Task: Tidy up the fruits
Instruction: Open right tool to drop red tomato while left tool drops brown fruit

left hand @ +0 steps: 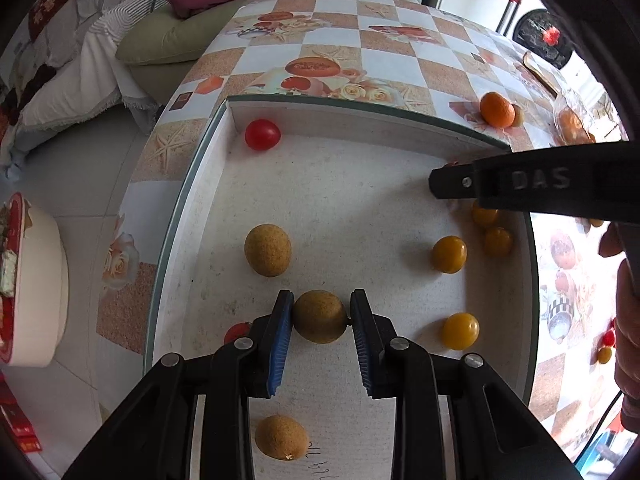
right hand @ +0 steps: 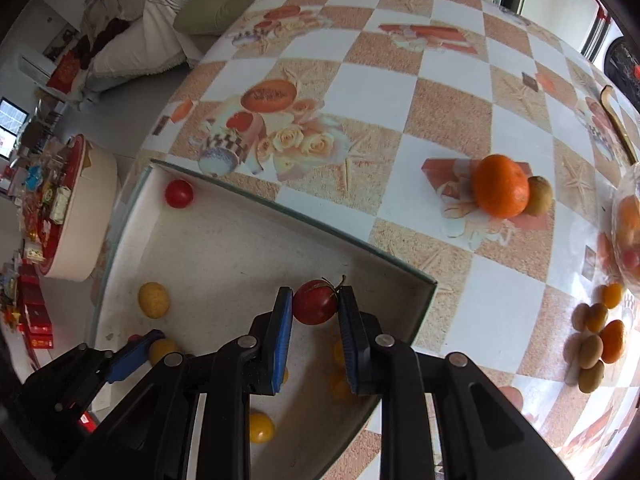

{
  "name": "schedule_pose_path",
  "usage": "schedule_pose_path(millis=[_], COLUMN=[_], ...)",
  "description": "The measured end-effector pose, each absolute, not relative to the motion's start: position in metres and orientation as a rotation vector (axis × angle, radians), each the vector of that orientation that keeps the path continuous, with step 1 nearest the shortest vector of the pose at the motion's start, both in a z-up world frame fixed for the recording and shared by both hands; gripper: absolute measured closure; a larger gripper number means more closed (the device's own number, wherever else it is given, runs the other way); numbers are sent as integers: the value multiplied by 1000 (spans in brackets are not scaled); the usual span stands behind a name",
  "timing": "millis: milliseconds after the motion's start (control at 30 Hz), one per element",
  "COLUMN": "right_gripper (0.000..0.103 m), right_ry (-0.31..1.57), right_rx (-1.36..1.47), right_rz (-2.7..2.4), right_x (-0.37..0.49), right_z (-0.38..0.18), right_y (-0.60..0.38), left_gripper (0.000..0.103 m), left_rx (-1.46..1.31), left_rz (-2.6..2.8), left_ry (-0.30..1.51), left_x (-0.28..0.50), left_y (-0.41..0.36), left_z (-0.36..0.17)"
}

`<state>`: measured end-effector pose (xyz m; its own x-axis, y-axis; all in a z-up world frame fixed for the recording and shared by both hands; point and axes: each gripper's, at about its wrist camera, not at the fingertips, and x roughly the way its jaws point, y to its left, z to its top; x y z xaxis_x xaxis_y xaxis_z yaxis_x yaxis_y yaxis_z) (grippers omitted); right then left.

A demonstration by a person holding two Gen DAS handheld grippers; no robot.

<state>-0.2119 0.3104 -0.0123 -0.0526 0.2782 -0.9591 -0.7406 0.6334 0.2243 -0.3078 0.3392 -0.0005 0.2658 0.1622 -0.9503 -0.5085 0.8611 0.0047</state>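
Note:
My left gripper (left hand: 320, 312) is shut on a rough tan round fruit (left hand: 319, 317), held low over the white tray (left hand: 320, 184). Two more tan fruits (left hand: 267, 255) lie in the tray, along with a red tomato (left hand: 262, 134) in the far left corner and several small yellow-orange fruits (left hand: 449, 254) at the right. My right gripper (right hand: 315, 300) is shut on a red cherry tomato (right hand: 314, 302) with a green stem, above the tray's far right corner (right hand: 424, 280). In the left wrist view the right gripper's black finger (left hand: 452, 181) reaches in from the right.
An orange mandarin (right hand: 500, 185) with a small brown fruit behind it sits on the checkered tablecloth (right hand: 380, 80) beyond the tray. Several small fruits (right hand: 596, 336) are heaped at the right by a plastic bag (right hand: 628, 232). A sofa and a round white stool (right hand: 80, 216) stand left of the table.

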Motion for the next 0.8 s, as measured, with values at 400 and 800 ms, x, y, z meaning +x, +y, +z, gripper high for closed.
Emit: schedule_pose_path(millis=[400,800], right_gripper=[38,21], right_ry=[1381,1340], right_rx=[-436,-200], right_rz=[892,852], right_x=[-212,-199], right_z=[-13,25], right_y=[315,276], left_gripper=[71,18], left_rx=[-299,-243], left_rz=[443,440], left_ry=[1231,1188], left_x=[-308,-309], left_y=[334,318], left_z=[1,24])
